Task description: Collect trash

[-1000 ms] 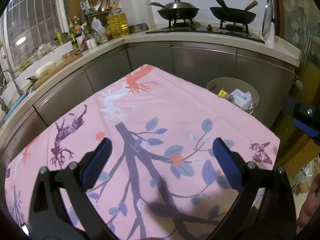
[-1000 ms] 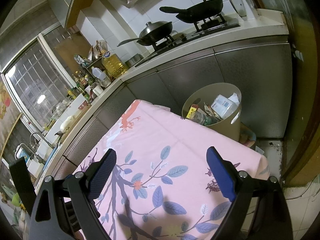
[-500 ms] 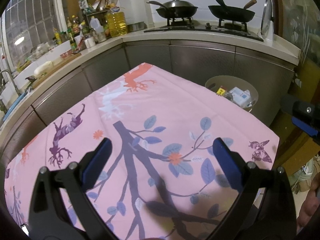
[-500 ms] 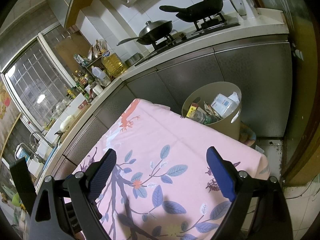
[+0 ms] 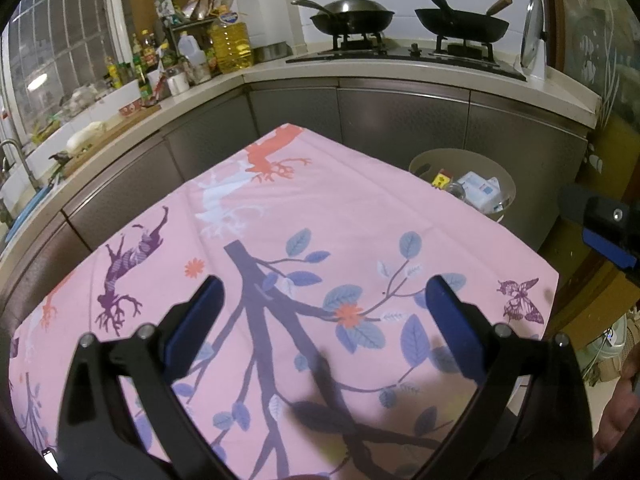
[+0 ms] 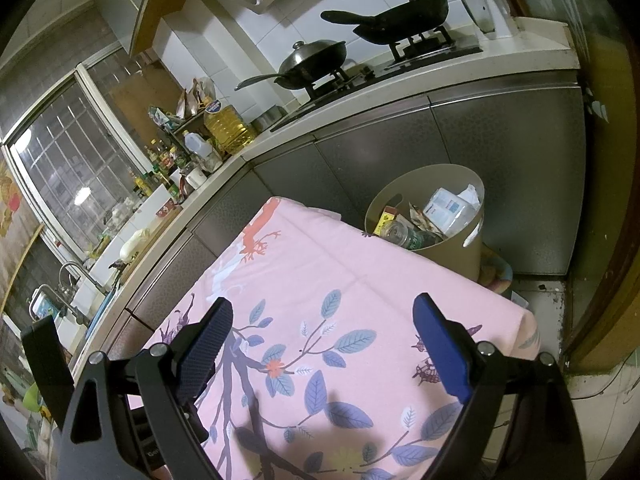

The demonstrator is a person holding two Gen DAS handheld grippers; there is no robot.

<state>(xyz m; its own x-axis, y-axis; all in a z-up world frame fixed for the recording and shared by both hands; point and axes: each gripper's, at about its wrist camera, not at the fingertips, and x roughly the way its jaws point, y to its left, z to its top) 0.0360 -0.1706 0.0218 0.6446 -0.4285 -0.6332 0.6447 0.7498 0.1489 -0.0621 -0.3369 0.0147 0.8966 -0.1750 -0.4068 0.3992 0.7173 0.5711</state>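
A beige trash bin (image 6: 460, 256) stands on the floor beyond the table's far right edge, holding a white packet (image 6: 446, 208), a bottle and wrappers; it also shows in the left wrist view (image 5: 424, 162). My left gripper (image 5: 324, 296) is open and empty above the pink patterned tablecloth (image 5: 320, 216). My right gripper (image 6: 324, 320) is open and empty above the same cloth (image 6: 320, 264), nearer the bin. No loose trash shows on the cloth.
Grey cabinets (image 5: 400, 120) and a countertop wrap behind the table, with two woks (image 5: 352, 20) on the stove and bottles (image 5: 230, 44) in the corner. A sink (image 6: 68, 280) lies at the left. The right gripper's body (image 5: 608, 232) shows at the left view's right edge.
The left wrist view has shifted slightly; the table and bin sit a little lower in frame. Both grippers stay open and the right view is unchanged.
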